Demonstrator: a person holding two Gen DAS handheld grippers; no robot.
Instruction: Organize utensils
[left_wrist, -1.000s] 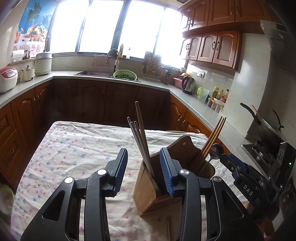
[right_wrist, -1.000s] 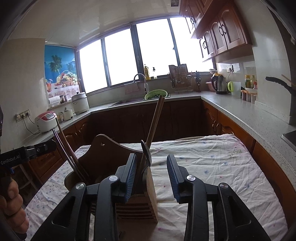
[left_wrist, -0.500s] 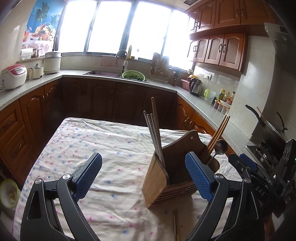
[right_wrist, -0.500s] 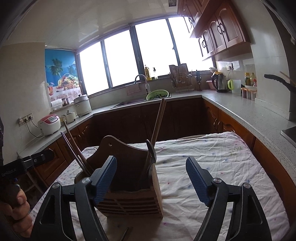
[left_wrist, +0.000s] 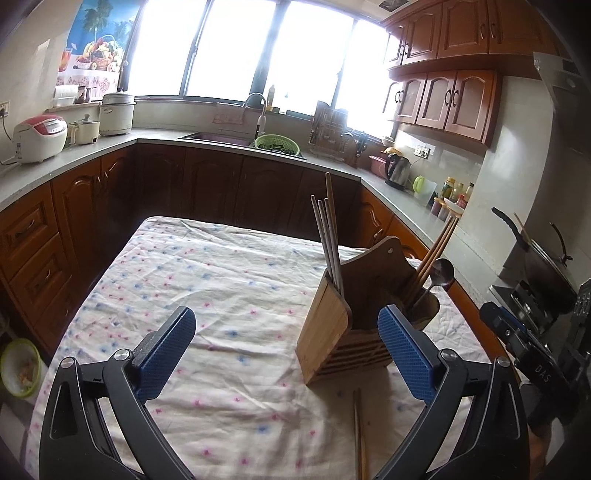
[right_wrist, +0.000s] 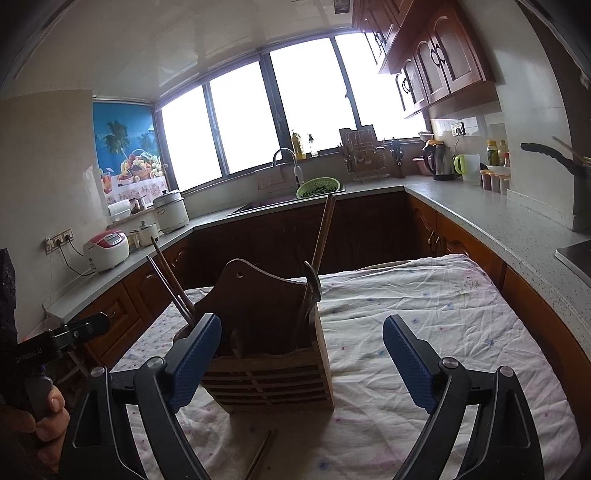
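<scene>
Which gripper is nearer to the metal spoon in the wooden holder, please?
Right. The right gripper faces the holder end where the spoon stands; the left gripper faces the opposite end. Both grippers' jaws have just been opening, gripping nothing.

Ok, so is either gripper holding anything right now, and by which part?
Nothing is held. The left gripper and right gripper both stand open, having just been opening, pads clear of the wooden utensil holder. One chopstick lies loose on the tablecloth.
</scene>
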